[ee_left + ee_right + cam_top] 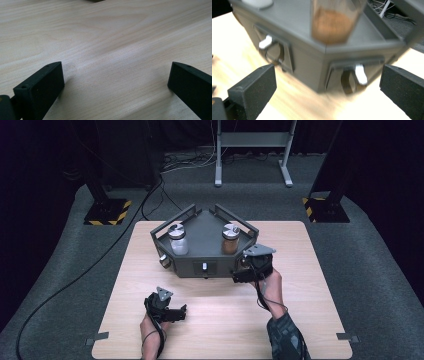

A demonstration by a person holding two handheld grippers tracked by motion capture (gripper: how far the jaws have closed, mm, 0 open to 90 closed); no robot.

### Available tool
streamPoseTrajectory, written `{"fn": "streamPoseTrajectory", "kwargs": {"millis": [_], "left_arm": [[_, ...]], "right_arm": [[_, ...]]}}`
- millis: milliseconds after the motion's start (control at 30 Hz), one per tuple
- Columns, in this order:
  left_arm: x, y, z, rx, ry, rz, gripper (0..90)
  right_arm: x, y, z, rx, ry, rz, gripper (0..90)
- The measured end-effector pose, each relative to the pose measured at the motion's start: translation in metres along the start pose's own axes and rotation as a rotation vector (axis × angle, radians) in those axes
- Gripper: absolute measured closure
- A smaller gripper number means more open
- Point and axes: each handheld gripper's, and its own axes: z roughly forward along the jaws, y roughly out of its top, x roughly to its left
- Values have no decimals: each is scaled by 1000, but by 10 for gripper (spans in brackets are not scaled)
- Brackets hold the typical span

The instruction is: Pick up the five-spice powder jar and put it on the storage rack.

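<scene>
A grey angular drawer unit (202, 252) stands at the back middle of the wooden table (220, 330). On its top sit a jar of white powder (178, 240) and a jar of brown powder (230, 240), also close up in the right gripper view (332, 22). My right gripper (245, 271) is open at the unit's right front corner, facing a drawer front with a silver handle (360, 74); another handle (265, 42) shows to the left. My left gripper (175, 312) rests low over bare wood (110, 50), open with nothing between its jaws.
Two black stands with yellow-black striped bases (106, 212) (325, 207) flank the table's far side. A white metal frame (252, 150) stands behind. Black cables (75, 280) trail across the grey carpet at left. Bare table lies in front of the unit.
</scene>
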Motion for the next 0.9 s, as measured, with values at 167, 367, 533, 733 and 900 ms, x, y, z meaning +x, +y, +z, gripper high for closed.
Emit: {"fn": "streamPoseTrajectory", "kwargs": {"millis": [167,367,533,733,900], "left_arm": [[0,0,0,0,1,3,3],[-1,0,0,0,2,3,4],[-1,0,0,0,3,3,4],[-1,0,0,-1,4,3,3],[-7,-2,-1,-8,25,12,5]], "right_arm": [[-1,-46,-16,27,2,15,0],[-4,-94,-29,100,-15,51,0],[-3,-121,-40,148,-39,71,0],[-1,-135,-44,181,-54,79,0],[3,-138,-41,201,-60,82,0]]}}
